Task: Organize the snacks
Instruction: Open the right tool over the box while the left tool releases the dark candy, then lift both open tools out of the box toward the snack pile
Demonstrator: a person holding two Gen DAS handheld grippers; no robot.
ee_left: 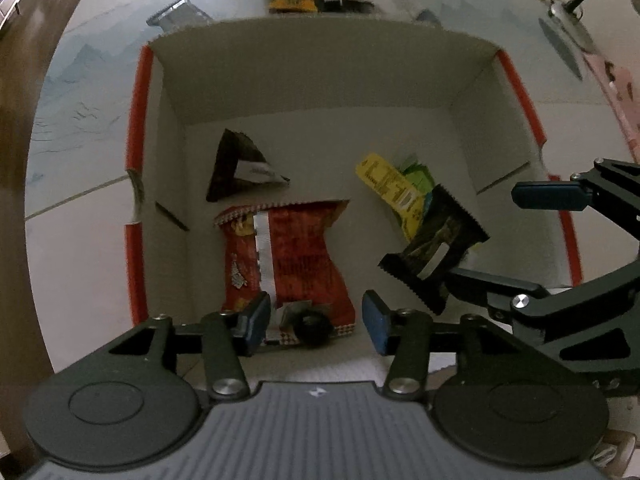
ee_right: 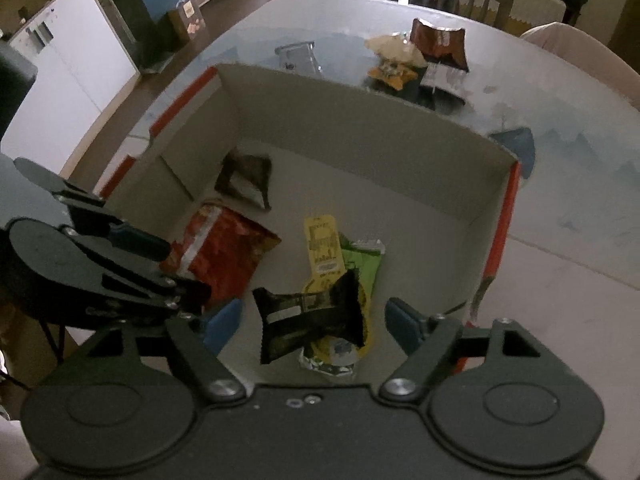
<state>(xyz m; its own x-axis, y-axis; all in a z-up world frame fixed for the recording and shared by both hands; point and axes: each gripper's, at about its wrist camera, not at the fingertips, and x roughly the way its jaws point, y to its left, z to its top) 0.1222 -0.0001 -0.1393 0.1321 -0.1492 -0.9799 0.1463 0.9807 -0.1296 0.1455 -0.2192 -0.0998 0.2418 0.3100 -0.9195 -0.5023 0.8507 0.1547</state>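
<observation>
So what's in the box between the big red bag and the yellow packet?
Nothing: bare box floor separates the red bag from the yellow packet, clearest in the left wrist view.

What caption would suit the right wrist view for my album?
Open right gripper above a cardboard box with a black snack packet between its fingers.

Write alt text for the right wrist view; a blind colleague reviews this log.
The open right hand-held gripper hovers over a cardboard box, with a black snack packet between its fingers. A red bag, a yellow packet and a dark packet lie inside; more snacks remain on the table.
</observation>
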